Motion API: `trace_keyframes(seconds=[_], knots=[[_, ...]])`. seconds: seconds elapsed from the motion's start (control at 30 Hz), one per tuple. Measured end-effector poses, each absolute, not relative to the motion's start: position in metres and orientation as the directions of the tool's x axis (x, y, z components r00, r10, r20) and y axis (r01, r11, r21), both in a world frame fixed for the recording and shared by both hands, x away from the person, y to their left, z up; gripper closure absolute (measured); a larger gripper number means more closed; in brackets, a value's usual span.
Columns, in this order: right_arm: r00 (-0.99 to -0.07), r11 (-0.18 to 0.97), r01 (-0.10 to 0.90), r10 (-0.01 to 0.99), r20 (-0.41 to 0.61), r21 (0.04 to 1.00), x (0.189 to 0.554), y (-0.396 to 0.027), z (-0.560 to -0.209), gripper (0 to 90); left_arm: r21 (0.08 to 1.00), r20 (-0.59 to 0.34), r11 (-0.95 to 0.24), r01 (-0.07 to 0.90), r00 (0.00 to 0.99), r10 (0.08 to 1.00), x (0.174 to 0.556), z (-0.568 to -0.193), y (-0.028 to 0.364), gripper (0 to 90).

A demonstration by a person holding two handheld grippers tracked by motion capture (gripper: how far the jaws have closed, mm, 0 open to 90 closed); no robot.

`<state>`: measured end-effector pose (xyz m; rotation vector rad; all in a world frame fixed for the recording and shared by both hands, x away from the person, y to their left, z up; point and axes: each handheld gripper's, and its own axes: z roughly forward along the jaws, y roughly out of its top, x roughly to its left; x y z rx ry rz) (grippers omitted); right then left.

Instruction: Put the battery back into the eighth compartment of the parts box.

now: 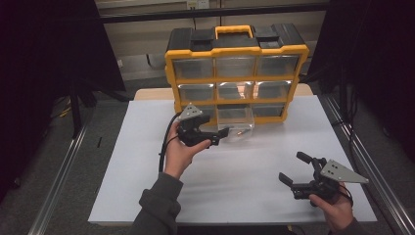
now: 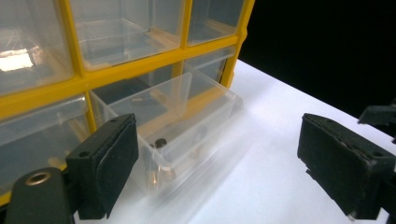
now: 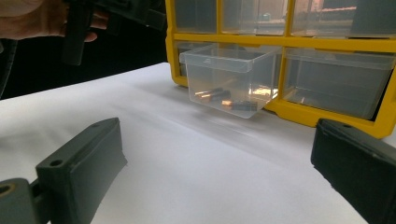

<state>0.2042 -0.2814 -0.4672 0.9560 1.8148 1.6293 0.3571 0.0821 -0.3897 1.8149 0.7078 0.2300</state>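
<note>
Drawer (image 1: 235,119) is pulled out of the yellow cabinet (image 1: 237,52) at the bottom middle, with small metal parts (image 3: 227,99) lying inside. Left gripper (image 1: 219,138) is held just beside it, jaws wide and empty. Right gripper (image 1: 295,168) is held well apart near the mat (image 1: 147,161) edge, jaws wide and empty.

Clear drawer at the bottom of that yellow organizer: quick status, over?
Left gripper open beside the pulled-out clear drawer, nothing held. Right gripper open, idle. Small metal parts inside. Nothing blocking.

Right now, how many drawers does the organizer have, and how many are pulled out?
9 drawers in the yellow organizer, three rows of three. 1 is pulled out: the clear bottom-middle drawer, beside the left hand-held gripper. The other eight sit closed.
</note>
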Motion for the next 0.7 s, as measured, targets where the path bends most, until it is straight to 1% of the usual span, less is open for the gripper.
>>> trace_keyframes(seconds=[0.2, 0.27, 0.3, 0.37, 0.53, 0.67, 0.7], knots=[[-0.618, 0.033, 0.159, 0.783, 0.074, 0.987, 0.205, -0.281, -0.467, 2.2, 0.923, -0.191, -0.176, 0.341, 0.806, 0.56, 0.347, -0.397, 0.098, 11.5], [-0.619, 0.04, 0.162, 0.782, 0.07, 0.986, 0.205, -0.281, -0.468, 2.2, 0.928, -0.175, -0.177, 0.328, 0.803, 0.569, 0.343, -0.4, 0.105, 11.3], [-0.62, 0.042, 0.161, 0.782, 0.068, 0.986, 0.205, -0.28, -0.468, 2.2, 0.93, -0.178, -0.174, 0.325, 0.81, 0.559, 0.342, -0.402, 0.108, 10.8], [-0.622, 0.039, 0.156, 0.78, 0.068, 0.987, 0.204, -0.28, -0.467, 2.3, 0.934, -0.154, -0.185, 0.305, 0.812, 0.562, 0.338, -0.408, 0.118, 9.7], [-0.621, 0.045, 0.154, 0.781, 0.061, 0.987, 0.205, -0.28, -0.467, 2.3, 0.943, -0.161, -0.159, 0.293, 0.817, 0.553, 0.331, -0.411, 0.13, 9.1], [-0.616, 0.042, 0.158, 0.785, 0.065, 0.987, 0.204, -0.281, -0.467, 2.3, 0.941, -0.161, -0.16, 0.299, 0.809, 0.565, 0.324, -0.417, 0.141, 8.7], [-0.616, 0.045, 0.156, 0.785, 0.062, 0.987, 0.205, -0.281, -0.467, 2.3, 0.939, -0.174, -0.151, 0.31, 0.805, 0.568, 0.322, -0.419, 0.143, 8.7]])
